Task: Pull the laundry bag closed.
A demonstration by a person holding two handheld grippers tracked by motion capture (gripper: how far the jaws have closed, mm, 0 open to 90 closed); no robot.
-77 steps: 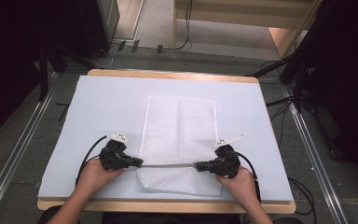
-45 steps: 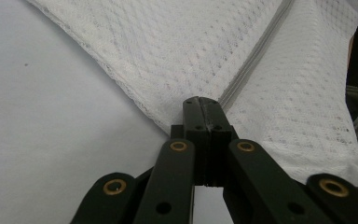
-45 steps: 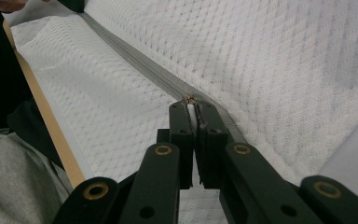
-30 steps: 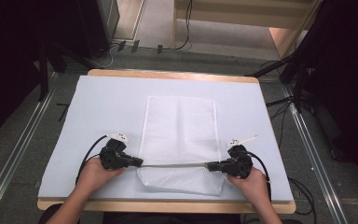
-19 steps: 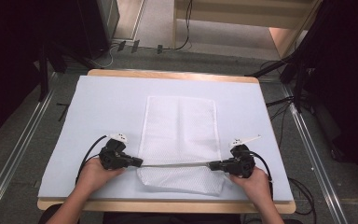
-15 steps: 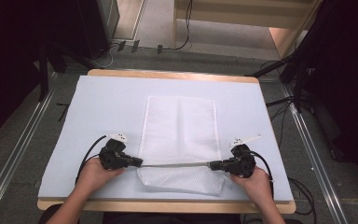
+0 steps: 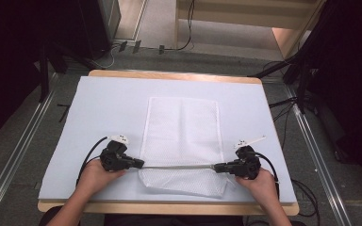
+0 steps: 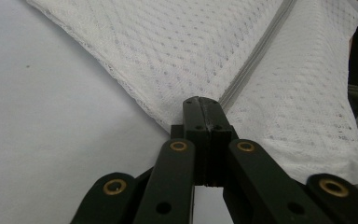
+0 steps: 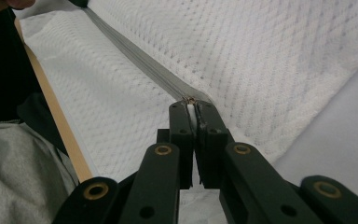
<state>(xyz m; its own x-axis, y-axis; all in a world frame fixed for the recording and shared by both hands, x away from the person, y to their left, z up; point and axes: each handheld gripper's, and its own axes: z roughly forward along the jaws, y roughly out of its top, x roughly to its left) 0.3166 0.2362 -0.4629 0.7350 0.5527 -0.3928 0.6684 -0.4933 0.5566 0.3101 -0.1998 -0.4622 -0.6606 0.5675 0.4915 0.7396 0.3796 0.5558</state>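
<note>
**Zipper pulled shut across the mesh bag**

Covering the table, a pale sheet carries a white mesh bag, its length running away from the person. Since a moment ago the right gripper has slid outward to the bag's right edge, so the zipper looks nearly fully drawn. It lies crosswise near the front end. Each gripper is clamped on it; the left gripper pins the left end.

Left gripper and right gripper: black bodies, brass rivets on black jaws, black trailing cables, white top tabs. Grey clothing.
</note>
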